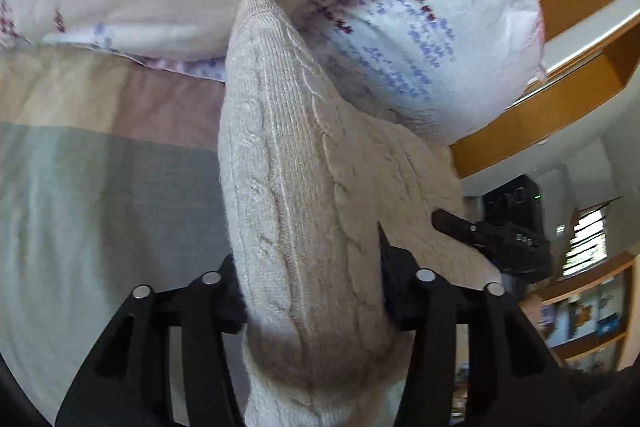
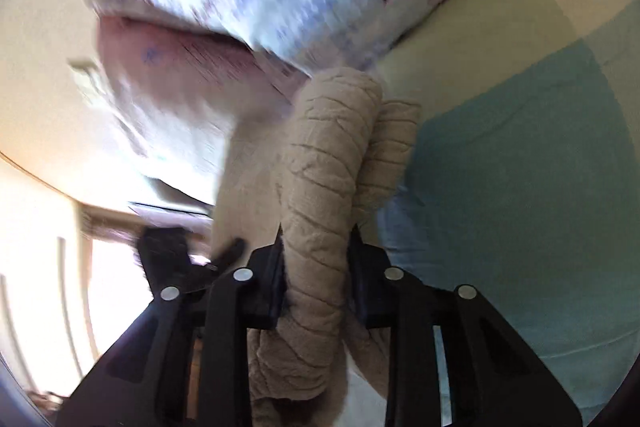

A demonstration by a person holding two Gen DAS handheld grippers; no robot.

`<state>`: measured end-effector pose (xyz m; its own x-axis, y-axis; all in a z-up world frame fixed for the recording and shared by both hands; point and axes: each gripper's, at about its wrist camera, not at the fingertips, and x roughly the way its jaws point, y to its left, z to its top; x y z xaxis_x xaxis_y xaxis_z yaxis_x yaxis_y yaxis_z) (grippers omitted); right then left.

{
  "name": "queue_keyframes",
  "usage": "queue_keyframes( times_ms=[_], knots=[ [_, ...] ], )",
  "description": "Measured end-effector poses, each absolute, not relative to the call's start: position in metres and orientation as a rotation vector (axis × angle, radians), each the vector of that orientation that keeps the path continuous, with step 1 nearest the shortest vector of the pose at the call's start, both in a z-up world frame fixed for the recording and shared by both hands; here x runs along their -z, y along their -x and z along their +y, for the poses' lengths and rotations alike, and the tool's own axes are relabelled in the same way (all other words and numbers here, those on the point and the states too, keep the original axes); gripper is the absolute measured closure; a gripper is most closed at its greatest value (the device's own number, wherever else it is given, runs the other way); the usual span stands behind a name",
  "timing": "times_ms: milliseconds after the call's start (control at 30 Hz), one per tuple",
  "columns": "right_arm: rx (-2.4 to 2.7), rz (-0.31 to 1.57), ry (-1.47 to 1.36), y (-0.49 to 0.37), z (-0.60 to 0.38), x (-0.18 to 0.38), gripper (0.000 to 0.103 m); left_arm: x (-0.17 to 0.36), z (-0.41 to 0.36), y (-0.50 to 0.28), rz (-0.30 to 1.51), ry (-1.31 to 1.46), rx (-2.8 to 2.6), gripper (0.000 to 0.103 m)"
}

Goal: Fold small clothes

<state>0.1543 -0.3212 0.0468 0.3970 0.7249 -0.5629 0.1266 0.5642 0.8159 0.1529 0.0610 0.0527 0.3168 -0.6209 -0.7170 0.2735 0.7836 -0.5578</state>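
Note:
A cream cable-knit garment [image 1: 304, 187] hangs lifted above the bed, held between both grippers. My left gripper [image 1: 308, 267] is shut on a thick bunch of the knit, which fills the gap between its jaws and stretches away to the right. My right gripper [image 2: 316, 259] is shut on another bunched roll of the same knit garment [image 2: 328, 163]. The other gripper shows as a black shape at the right of the left wrist view [image 1: 492, 235] and at the left of the right wrist view [image 2: 180, 259]. The rest of the garment is hidden below the jaws.
A bedsheet with grey, pink and cream blocks [image 1: 100, 187] lies below; it looks teal and cream in the right wrist view [image 2: 520, 167]. Two patterned white pillows [image 1: 420, 27] lie beyond the garment. A wooden headboard [image 1: 560, 99] and shelves [image 1: 588, 307] are to the right.

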Motion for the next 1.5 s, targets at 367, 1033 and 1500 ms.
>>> queue_keyframes(
  times_ms=[367, 1033, 1500],
  knots=[
    [-0.312, 1.137, -0.846, -0.172, -0.31, -0.043, 0.095, -0.097, 0.087, -0.098, 0.953, 0.119, 0.308, 0.016],
    [-0.291, 1.123, -0.739, -0.107, -0.265, -0.043, 0.071, -0.048, 0.101, -0.038, 1.099, 0.066, 0.262, 0.005],
    [0.078, 1.181, -0.18, -0.019, -0.223, -0.033, 0.015, -0.021, 0.048, -0.033, 1.126, -0.123, 0.114, 0.001]
  ],
)
